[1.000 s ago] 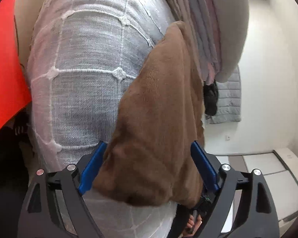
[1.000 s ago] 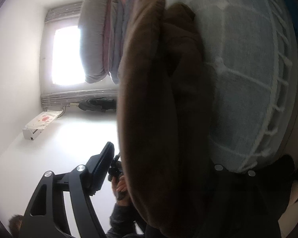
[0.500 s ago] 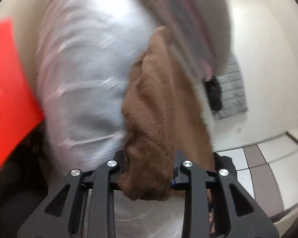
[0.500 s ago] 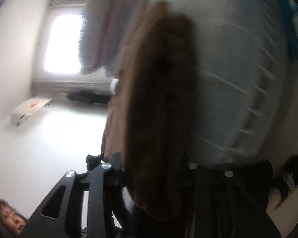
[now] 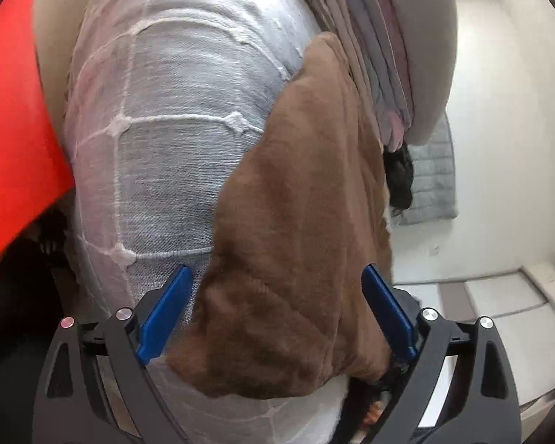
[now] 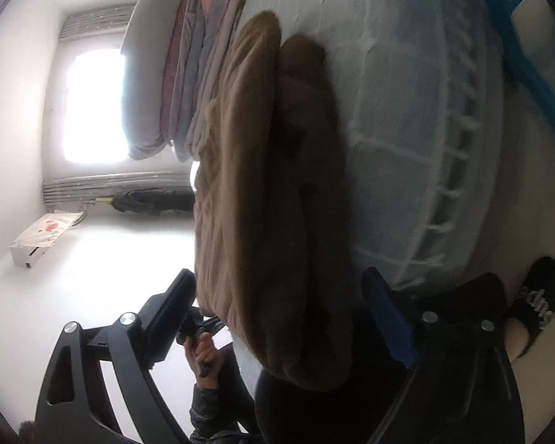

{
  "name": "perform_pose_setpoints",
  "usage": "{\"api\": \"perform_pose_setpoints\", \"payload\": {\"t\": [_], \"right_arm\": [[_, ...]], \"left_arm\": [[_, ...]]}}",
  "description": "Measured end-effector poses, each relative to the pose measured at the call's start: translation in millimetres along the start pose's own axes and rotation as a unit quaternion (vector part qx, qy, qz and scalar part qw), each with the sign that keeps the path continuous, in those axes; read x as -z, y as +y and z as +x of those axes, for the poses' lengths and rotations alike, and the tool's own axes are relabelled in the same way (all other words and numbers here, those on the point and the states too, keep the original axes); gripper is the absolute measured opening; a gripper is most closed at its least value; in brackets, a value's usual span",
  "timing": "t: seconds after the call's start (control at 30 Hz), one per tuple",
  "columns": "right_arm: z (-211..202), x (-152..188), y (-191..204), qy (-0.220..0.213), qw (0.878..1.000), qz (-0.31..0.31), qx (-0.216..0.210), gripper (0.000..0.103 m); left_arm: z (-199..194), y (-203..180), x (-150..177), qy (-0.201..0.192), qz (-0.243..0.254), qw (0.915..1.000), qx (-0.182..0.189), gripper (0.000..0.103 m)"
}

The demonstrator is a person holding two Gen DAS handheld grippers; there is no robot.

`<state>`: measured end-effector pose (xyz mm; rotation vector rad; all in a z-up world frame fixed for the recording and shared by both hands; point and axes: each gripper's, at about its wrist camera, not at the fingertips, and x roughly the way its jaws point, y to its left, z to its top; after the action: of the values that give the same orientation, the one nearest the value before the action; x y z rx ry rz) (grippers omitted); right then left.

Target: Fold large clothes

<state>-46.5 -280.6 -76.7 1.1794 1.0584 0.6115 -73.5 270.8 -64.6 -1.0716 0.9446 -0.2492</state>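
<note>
Lying folded, seemingly doubled: brown garment (image 5: 296, 244).

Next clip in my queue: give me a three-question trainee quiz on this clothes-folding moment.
1. True or false: the folded brown fleece garment lies on the pale grey bed cover with white stitched grid lines.
2. What sits between the blue pads of the left hand-held gripper? A) a red pillow B) the brown garment's near end C) nothing
3. Fill in: beyond the brown garment there is a stack of folded grey and ____ quilts.

Key: 1 true; 2 B, with the jaws opening and a gap at the left pad; 3 pink.
</note>
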Motion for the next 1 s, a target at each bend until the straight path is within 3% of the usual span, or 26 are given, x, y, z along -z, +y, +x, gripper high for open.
{"api": "perform_pose_setpoints", "payload": {"t": [0.03,0.07,0.1,0.17,0.2,0.27,0.33,0.37,0.43,0.47,0.53,0.63,0.73,0.83,0.93,1.0], "right_arm": [[6.7,-2.9,4.7,-0.001,1.000,-0.008,-0.012,0.087],[11.0,-1.6,12.5,-0.011,0.999,-0.024,-0.020,0.082],[13.3,-0.6,19.9,-0.019,0.999,-0.035,-0.015,0.059],[13.3,4.1,36.2,-0.032,0.998,-0.049,-0.019,0.029],[9.4,7.0,45.7,-0.036,0.997,-0.063,-0.016,0.029],[6.2,14.5,66.3,-0.035,0.996,-0.087,0.008,0.029],[7.5,13.1,72.1,-0.002,0.995,-0.094,0.041,0.028],[9.6,11.5,70.7,0.022,0.994,-0.087,0.063,0.033],[6.5,3.3,63.8,0.048,0.991,-0.075,0.098,0.049],[-2.6,-5.1,59.4,0.034,0.988,-0.070,0.135,0.060],[-26.2,-24.7,60.9,-0.031,0.978,-0.057,0.200,0.064],[-20.4,-36.5,104.2,-0.087,0.968,-0.133,0.194,0.067],[36.7,-48.2,159.2,-0.069,0.956,-0.225,0.175,0.081],[118.8,-60.8,199.6,-0.024,0.940,-0.292,0.176,0.081],[211.9,-76.1,228.9,0.019,0.913,-0.353,0.206,0.081],[258.1,-72.6,238.4,0.039,0.905,-0.363,0.217,0.081]], "left_arm": [[-1.3,-3.3,1.4,-0.002,0.013,0.9999,-0.002,0.051],[-2.4,-6.5,1.2,0.002,0.027,0.9996,-0.006,0.041],[-6.7,-8.0,0.9,-0.001,0.026,0.9996,0.010,0.031],[-21.1,-21.4,0.8,-0.016,0.046,0.9985,0.026,0.026],[-27.5,-29.2,1.5,-0.022,0.057,0.9976,0.031,0.024],[-37.8,-41.4,5.3,-0.024,0.064,0.9964,0.050,0.024],[-44.2,-50.6,8.3,-0.029,0.084,0.9953,0.038,0.024],[-43.1,-49.6,8.5,-0.028,0.083,0.9959,0.021,0.024],[-30.0,-39.1,1.9,-0.014,0.036,0.9992,0.006,0.034],[-24.9,-38.1,1.1,-0.010,0.035,0.9993,-0.011,0.039],[-14.2,-37.3,-0.1,-0.001,0.034,0.9984,-0.045,0.059],[-6.0,-21.3,0.2,0.008,0.008,0.9992,-0.038,0.067],[-3.1,-10.7,0.8,0.010,-0.003,0.9996,-0.025,0.068],[-0.5,-10.1,3.6,0.001,-0.002,0.9996,-0.027,0.071],[-0.8,-7.7,2.6,-0.010,-0.008,0.9996,-0.026,0.073],[2.4,-8.0,2.7,-0.011,-0.009,0.9996,-0.025,0.073]]}}
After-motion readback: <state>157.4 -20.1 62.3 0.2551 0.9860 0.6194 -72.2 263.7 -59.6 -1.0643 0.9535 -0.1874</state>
